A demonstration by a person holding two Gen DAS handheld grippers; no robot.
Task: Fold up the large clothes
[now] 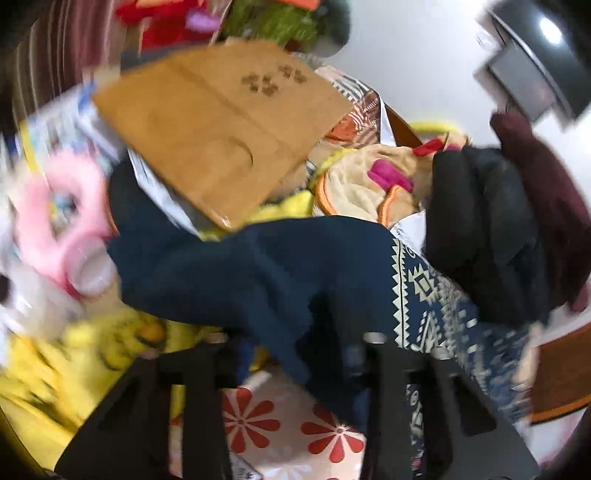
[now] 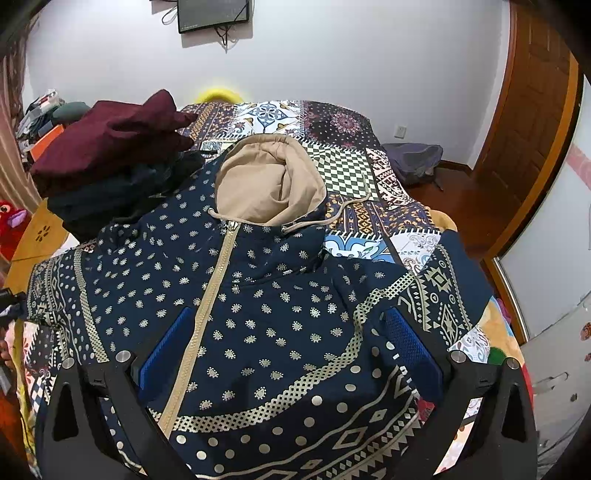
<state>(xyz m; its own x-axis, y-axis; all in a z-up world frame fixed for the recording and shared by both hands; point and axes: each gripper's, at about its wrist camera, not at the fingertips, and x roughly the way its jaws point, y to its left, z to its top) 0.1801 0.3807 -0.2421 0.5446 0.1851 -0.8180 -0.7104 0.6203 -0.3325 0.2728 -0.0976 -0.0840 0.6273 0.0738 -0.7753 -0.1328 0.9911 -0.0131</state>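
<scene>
A navy patterned hoodie (image 2: 258, 295) lies spread front-up on a bed covered with a patchwork quilt (image 2: 343, 166), its tan-lined hood (image 2: 266, 181) toward twelve o'clock in the right wrist view and its pale zip running down toward seven o'clock. The right gripper (image 2: 291, 354) hovers over the chest of the hoodie with its fingers wide apart; the blue pads (image 2: 413, 354) stand on either side of the dotted cloth and grip nothing. At ten o'clock from the hood sits a pile of folded clothes, a maroon garment (image 2: 107, 140) on top of darker ones (image 2: 122, 195). A dark screen (image 2: 212, 14) hangs on the white wall at twelve o'clock, and a wooden door (image 2: 532, 122) stands at two o'clock. The left wrist view is blurred. There the left gripper (image 1: 291, 354) is over the plain navy sleeve (image 1: 240, 273) of the hoodie, which bunches up between its black fingers; they stand fairly close together, but I cannot tell whether they press on the cloth. A brown paper bag (image 1: 218, 125) with paw prints lies at twelve o'clock beyond the sleeve, something yellow (image 1: 48, 369) at eight o'clock, and a red-flowered fabric (image 1: 288, 428) shows at six o'clock below the fingers.
</scene>
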